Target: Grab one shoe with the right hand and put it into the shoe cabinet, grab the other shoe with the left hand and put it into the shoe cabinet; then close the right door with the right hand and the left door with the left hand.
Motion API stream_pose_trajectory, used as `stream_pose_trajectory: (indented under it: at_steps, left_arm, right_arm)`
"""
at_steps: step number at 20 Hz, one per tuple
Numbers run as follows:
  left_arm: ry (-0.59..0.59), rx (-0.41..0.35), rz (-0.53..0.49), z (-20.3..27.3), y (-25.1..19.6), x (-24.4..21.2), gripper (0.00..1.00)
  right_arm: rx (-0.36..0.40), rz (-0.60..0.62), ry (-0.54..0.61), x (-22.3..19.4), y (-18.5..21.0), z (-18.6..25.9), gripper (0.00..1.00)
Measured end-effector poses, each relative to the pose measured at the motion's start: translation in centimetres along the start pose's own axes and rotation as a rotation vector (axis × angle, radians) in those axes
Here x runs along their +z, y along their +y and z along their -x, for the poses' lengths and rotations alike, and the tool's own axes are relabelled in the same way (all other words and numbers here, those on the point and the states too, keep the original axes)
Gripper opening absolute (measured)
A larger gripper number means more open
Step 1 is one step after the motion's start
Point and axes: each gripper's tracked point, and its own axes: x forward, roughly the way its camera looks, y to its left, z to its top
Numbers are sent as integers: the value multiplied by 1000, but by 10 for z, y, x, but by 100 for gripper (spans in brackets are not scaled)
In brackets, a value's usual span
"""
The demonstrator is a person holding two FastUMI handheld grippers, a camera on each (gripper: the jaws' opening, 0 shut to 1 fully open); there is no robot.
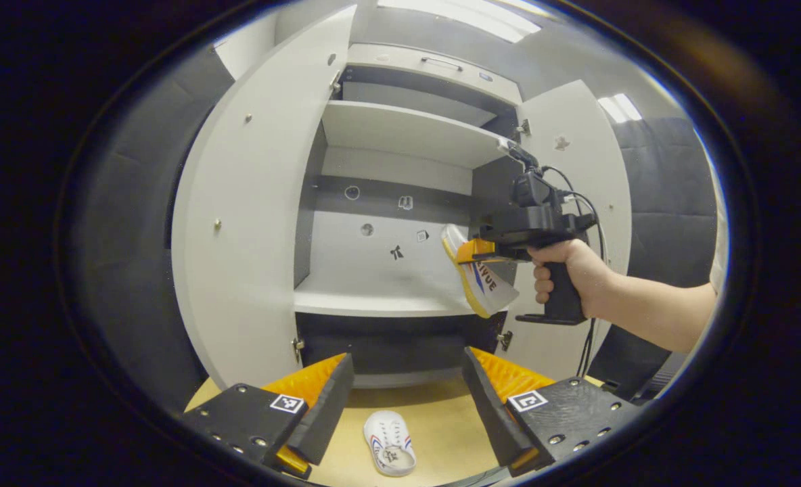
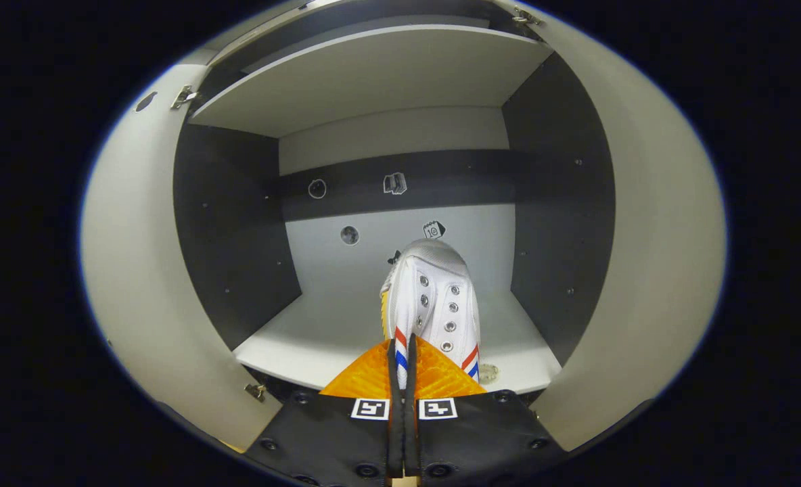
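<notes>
The right gripper [image 2: 402, 368], jaws clamped on one shoe [image 2: 434, 297], is carrying it toe-first toward the shoe cabinet [image 2: 346, 331] shelf at twelve o'clock, while the left gripper [image 1: 407, 399] is hanging open-jawed above the other shoe [image 1: 390, 443] at six o'clock, ready for its grab.

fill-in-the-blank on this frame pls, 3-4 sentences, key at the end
1. The right gripper is shut on a ____.
2. The second shoe lies on the ____, not in the cabinet.
3. Both doors of the shoe cabinet stand ____.
4. The left gripper has its fingers ____, holding nothing.

Missing words: shoe; table; open; open
</notes>
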Motion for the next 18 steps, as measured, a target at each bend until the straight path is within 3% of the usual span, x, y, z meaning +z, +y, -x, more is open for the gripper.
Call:
stream_pose_trajectory:
  at_steps: [1, 6, 10, 11, 12, 13, 14, 17, 18]
  left_arm:
    - [0, 22, 8, -4, 2, 1, 99]
    - [-6, 131, 28, -15, 12, 11, 99]
    - [28, 248, -14, -10, 24, 5, 99]
    - [39, 273, -14, -8, 24, 2, 99]
    - [52, 295, -5, -8, 25, -2, 93]
    - [64, 313, 9, -8, 23, -5, 93]
    - [68, 329, 18, -8, 22, -8, 100]
    - [81, 368, 4, -9, 15, -12, 93]
    - [86, 375, -6, -8, 12, -15, 100]
  right_arm:
    - [3, -2, -8, 7, -2, -15, 2]
    - [6, -8, -3, 24, -8, -79, 1]
    - [-17, -34, 33, 10, -20, -116, 2]
    - [-17, -35, 46, 5, -22, -122, 2]
    - [-15, -35, 61, 1, -21, -132, 2]
    - [-13, -44, 63, 0, -21, -139, 1]
    - [-17, -55, 70, -2, -24, -142, 2]
    - [-14, -87, 96, -10, -25, -148, 2]
    - [-7, -84, 102, -13, -25, -151, 4]
